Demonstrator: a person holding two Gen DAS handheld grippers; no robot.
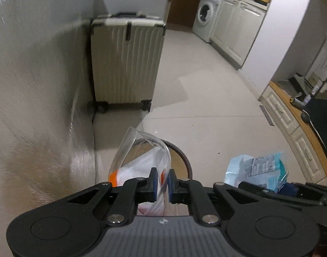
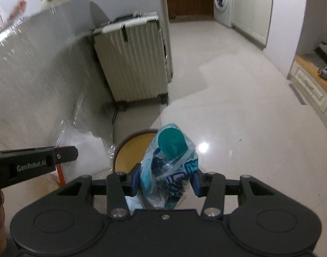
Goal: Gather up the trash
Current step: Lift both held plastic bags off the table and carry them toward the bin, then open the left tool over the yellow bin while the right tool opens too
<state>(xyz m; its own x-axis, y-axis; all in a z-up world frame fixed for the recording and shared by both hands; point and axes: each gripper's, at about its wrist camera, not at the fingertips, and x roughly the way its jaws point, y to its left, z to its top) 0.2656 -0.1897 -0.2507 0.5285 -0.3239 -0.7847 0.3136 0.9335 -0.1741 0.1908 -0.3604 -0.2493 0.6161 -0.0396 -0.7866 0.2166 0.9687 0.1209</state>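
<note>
Now, blue packet (image 2: 170, 171) upright in right tool (image 2: 166, 182), teal end up.

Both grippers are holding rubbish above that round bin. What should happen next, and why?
Probably lower both a little further, then let go. The left gripper pinches a clear bag, the right gripper a blue packet, and the bin sits open right beneath them.

The right hand-held gripper (image 2: 166, 181) clamps a crumpled blue-and-white plastic wrapper (image 2: 171, 171) with a teal disc (image 2: 172, 142) at its top, above a round brown-rimmed bin (image 2: 129, 150). At left, the left hand-held gripper (image 2: 63, 153) holds a clear bag (image 2: 84, 150). A ribbed cream suitcase (image 2: 133, 62) stands behind.
</note>
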